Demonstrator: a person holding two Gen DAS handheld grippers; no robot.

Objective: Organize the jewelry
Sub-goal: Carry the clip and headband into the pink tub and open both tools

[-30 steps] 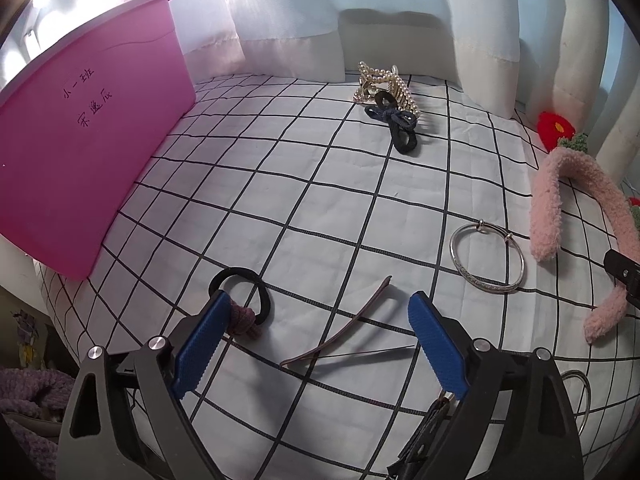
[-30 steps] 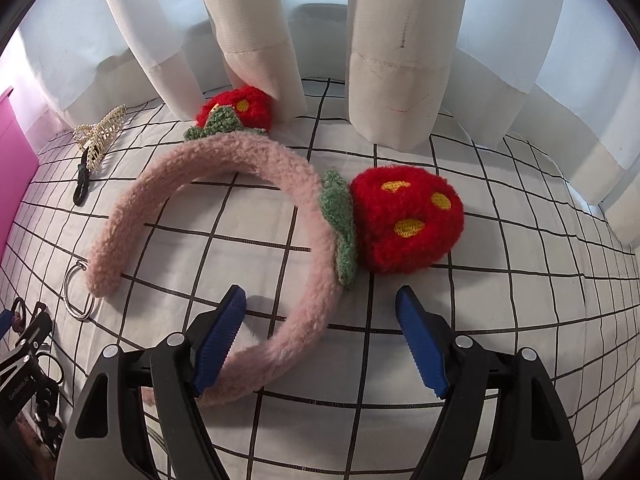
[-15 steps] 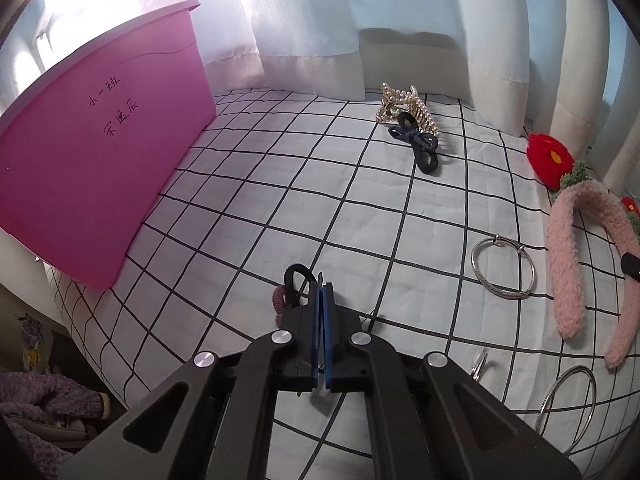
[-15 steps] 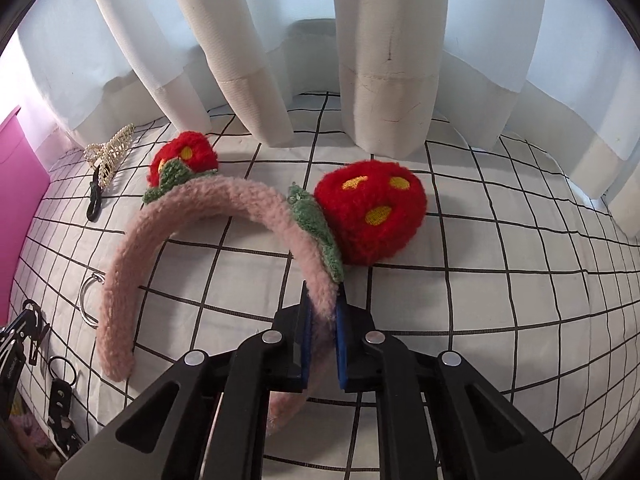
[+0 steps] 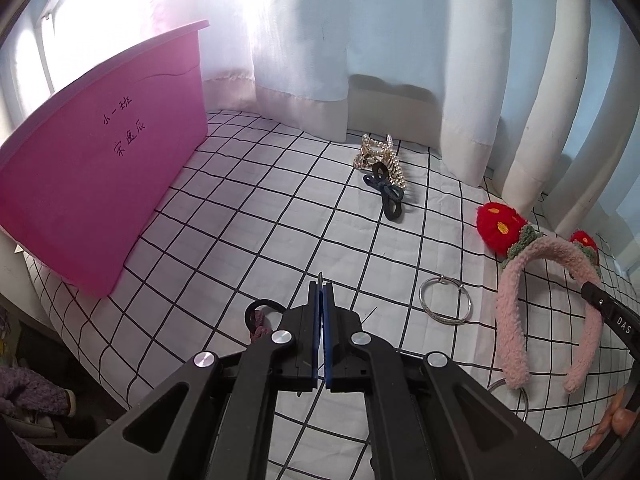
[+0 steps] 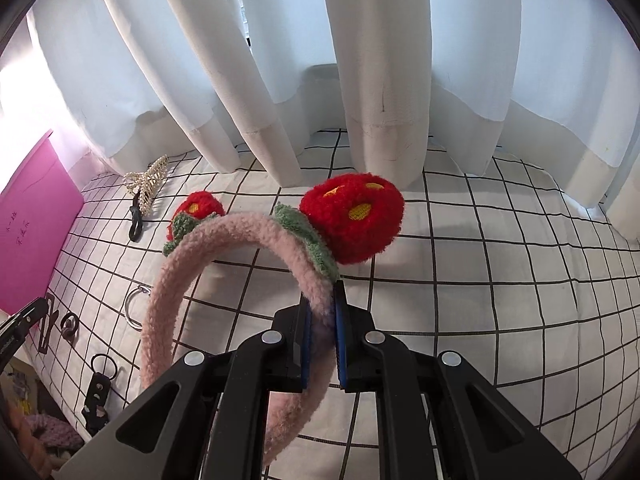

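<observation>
Right gripper (image 6: 320, 316) clenched on the pink fuzzy headband (image 6: 240, 232), band pinched between the blue pads just below the green leaf and red pom-pom, far end hanging free above the checked cloth (image 6: 480, 280). Left gripper (image 5: 321, 300) closed on a thin hair clip (image 5: 320, 279) (only its tip shows past the pads). Silver bangle (image 5: 445, 300) lies near, right of it.

Handwritten Chinese characters are seen in two lines on the side wall of the pink bin (image 5: 100, 184); the first reads "小一班", the second perhaps "宋逸辰". "DAS" is printed on the right gripper (image 5: 624, 326).
</observation>
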